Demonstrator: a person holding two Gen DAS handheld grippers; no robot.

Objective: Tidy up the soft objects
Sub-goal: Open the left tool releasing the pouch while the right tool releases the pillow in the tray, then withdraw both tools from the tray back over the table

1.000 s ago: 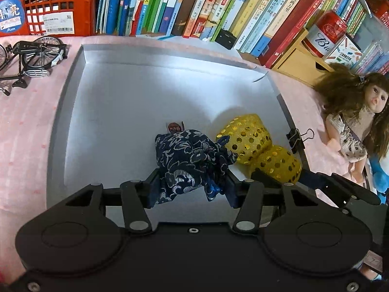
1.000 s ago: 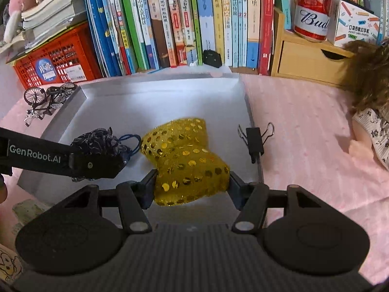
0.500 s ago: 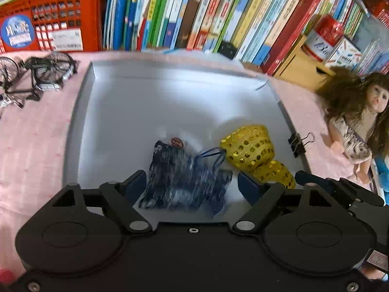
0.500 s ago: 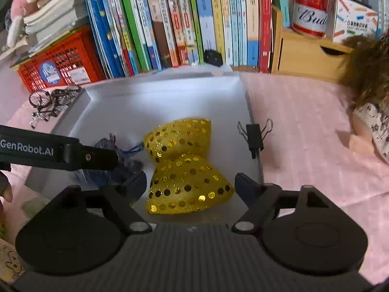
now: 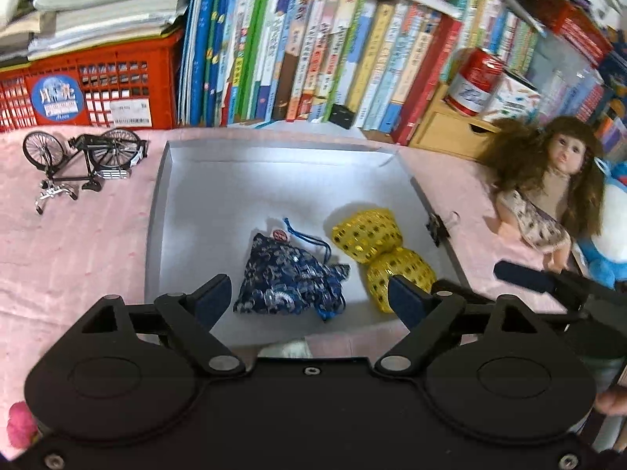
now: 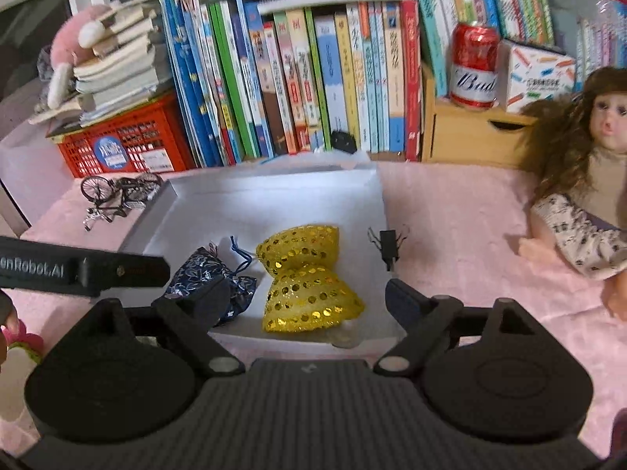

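A dark blue patterned drawstring pouch (image 5: 290,278) (image 6: 211,270) and a yellow sequined bow (image 5: 380,250) (image 6: 309,278) lie side by side in the near part of a shallow silver tray (image 5: 235,180) (image 6: 274,196). My left gripper (image 5: 309,293) hovers above and short of the pouch. Its jaws are opening and the pads touch nothing. My right gripper (image 6: 307,297) hangs the same way over the bow, jaws opening, clear of it. One finger of the left gripper (image 6: 117,270) reaches in from the left of the right wrist view.
A black binder clip (image 6: 388,246) sits at the tray's right rim. A doll (image 5: 548,196) and a blue plush (image 5: 615,235) lie to the right, a toy bicycle (image 5: 86,156) to the left. Books, a red crate (image 5: 90,94), a red can (image 6: 474,66) and a wooden drawer box line the back.
Both grippers opened and let go: the left released the pouch, the right released the bow. Both then drew back and upward, leaving the two items lying in the tray.
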